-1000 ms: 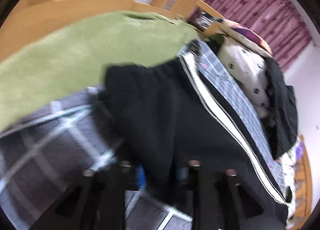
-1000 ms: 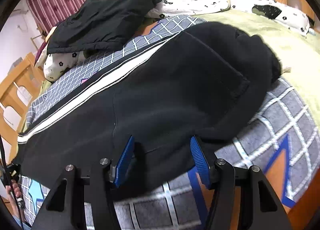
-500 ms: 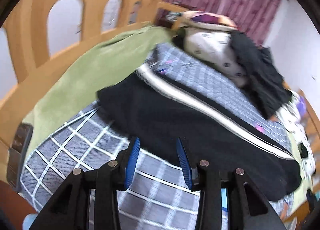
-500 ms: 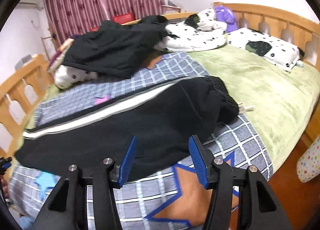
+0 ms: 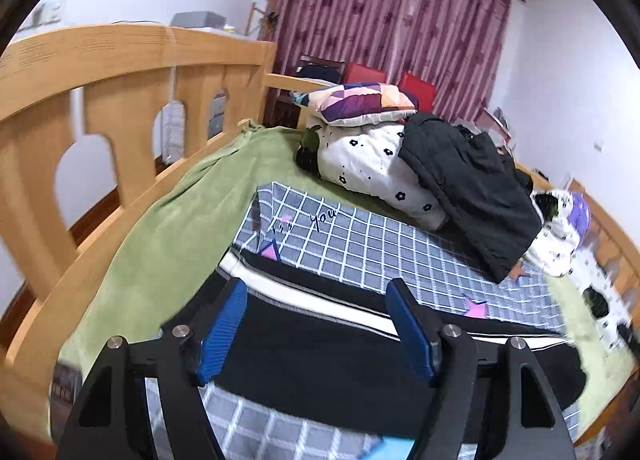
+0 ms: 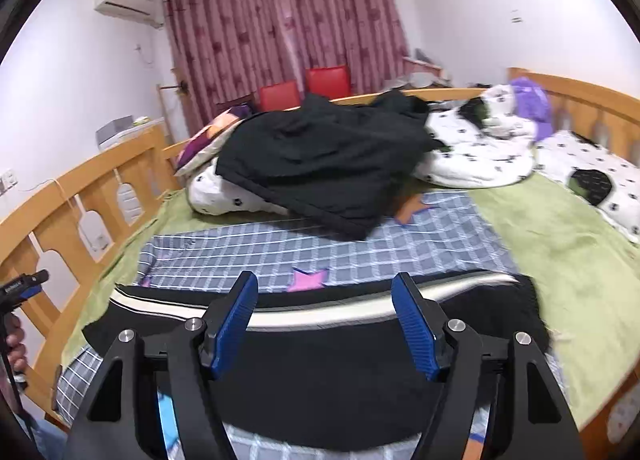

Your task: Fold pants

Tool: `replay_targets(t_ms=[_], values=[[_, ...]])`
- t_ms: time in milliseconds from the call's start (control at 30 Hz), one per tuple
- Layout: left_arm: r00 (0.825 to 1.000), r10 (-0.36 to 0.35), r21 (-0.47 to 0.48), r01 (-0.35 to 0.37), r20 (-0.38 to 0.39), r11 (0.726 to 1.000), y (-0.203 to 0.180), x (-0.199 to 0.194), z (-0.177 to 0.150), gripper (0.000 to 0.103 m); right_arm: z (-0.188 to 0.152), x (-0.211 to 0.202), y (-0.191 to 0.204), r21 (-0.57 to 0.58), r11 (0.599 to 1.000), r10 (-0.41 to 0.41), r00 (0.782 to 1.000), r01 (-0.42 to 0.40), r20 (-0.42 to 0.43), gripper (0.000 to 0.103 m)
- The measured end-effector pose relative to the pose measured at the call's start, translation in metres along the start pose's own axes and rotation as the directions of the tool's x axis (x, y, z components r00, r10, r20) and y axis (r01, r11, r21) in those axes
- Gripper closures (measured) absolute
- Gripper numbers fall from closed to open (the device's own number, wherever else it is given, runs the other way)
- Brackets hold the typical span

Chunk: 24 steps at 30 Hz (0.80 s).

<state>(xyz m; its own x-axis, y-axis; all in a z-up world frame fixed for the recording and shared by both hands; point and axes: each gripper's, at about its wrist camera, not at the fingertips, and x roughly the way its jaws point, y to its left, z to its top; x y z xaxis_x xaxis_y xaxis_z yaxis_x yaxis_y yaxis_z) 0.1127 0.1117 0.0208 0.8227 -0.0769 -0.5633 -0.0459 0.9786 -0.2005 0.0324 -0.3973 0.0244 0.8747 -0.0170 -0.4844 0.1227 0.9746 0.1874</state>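
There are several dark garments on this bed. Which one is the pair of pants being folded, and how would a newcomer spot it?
Start at the wooden bed and find the grey checked blanket spread over the green sheet. The black pants lie flat across its near edge. Unlike the crumpled black jacket heaped on the flowered bedding behind, they carry a long white side stripe.

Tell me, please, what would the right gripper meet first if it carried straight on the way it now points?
Probably the black pants lying flat on the checked blanket: the right gripper, its jaws opening with nothing between them, points down at them. Depth is unclear, so it might instead reach their white stripe.
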Motion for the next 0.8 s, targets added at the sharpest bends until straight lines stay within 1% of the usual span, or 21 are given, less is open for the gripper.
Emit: replay_targets(t_ms=[67,100,133,200,300,400,467,500,567,600,633,667,700,733,767,800], values=[[0.999,0.031,0.006,-0.031,-0.027,0.999,0.008,0.033,0.003,0.033,0.009,0.037,0.014,-0.030,1.000,0.001,1.000,-0.002,-0.020,0.035],[0.998,0.041,-0.006,-0.041,-0.039,0.999,0.012,0.045,0.003,0.033,0.013,0.051,0.019,-0.044,0.999,-0.005,1.000,0.003,-0.029,0.035],[0.997,0.039,-0.032,-0.041,-0.065,0.999,0.020,0.067,0.006,0.033,0.017,0.066,0.023,-0.061,0.998,-0.012,0.999,0.010,-0.039,0.035],[0.995,0.035,-0.050,-0.040,-0.089,0.998,0.031,0.093,0.009,0.033,0.024,0.098,0.034,-0.114,0.993,-0.032,0.998,0.024,-0.062,0.035],[0.991,0.070,-0.045,-0.076,-0.112,0.996,0.047,0.135,0.002,0.033,0.027,0.140,0.045,-0.207,0.978,-0.036,0.996,0.018,-0.086,0.035],[0.985,0.087,-0.044,-0.094,-0.151,0.995,0.061,0.165,-0.011,0.033,0.010,0.176,0.045,-0.276,0.961,-0.059,0.992,0.025,-0.115,0.035],[0.977,0.095,-0.003,-0.097,-0.189,0.995,0.069,0.189,-0.014,0.033,-0.009,0.198,0.033,-0.262,0.965,-0.038,0.989,-0.001,-0.143,0.036],[0.975,0.108,0.024,-0.106,-0.192,0.994,0.071,0.196,-0.015,0.033,-0.016,0.207,0.029,-0.249,0.969,-0.032,0.986,-0.010,-0.164,0.037],[0.975,0.142,0.061,-0.133,-0.171,0.989,0.077,0.206,-0.016,0.034,-0.028,0.232,0.020,-0.255,0.967,-0.050,0.968,-0.015,-0.245,0.051],[0.973,0.159,0.064,-0.151,-0.165,0.986,0.081,0.211,-0.016,0.034,-0.032,0.241,0.018,-0.272,0.962,-0.064,0.962,-0.010,-0.265,0.053],[0.970,0.163,0.049,-0.157,-0.179,0.986,0.087,0.218,-0.016,0.035,-0.035,0.249,0.016,-0.286,0.958,-0.071,0.959,-0.010,-0.274,0.054],[0.968,0.153,0.034,-0.149,-0.197,0.988,0.093,0.226,-0.016,0.035,-0.038,0.255,0.013,-0.295,0.955,-0.070,0.959,-0.014,-0.275,0.054],[0.968,0.149,0.029,-0.146,-0.202,0.989,0.097,0.231,-0.017,0.037,-0.040,0.262,0.010,-0.302,0.953,-0.063,0.959,-0.024,-0.275,0.054],[0.964,0.162,0.024,-0.161,-0.210,0.987,0.103,0.238,-0.020,0.040,-0.042,0.268,0.009,-0.304,0.952,-0.055,0.959,-0.033,-0.280,0.054],[0.958,0.181,0.025,-0.180,-0.225,0.983,0.108,0.243,-0.022,0.046,-0.044,0.275,0.006,-0.302,0.952,-0.050,0.955,-0.042,-0.291,0.054],[0.951,0.189,0.023,-0.189,-0.243,0.982,0.112,0.248,-0.025,0.049,-0.046,0.283,0.003,-0.296,0.954,-0.047,0.949,-0.050,-0.312,0.054]])
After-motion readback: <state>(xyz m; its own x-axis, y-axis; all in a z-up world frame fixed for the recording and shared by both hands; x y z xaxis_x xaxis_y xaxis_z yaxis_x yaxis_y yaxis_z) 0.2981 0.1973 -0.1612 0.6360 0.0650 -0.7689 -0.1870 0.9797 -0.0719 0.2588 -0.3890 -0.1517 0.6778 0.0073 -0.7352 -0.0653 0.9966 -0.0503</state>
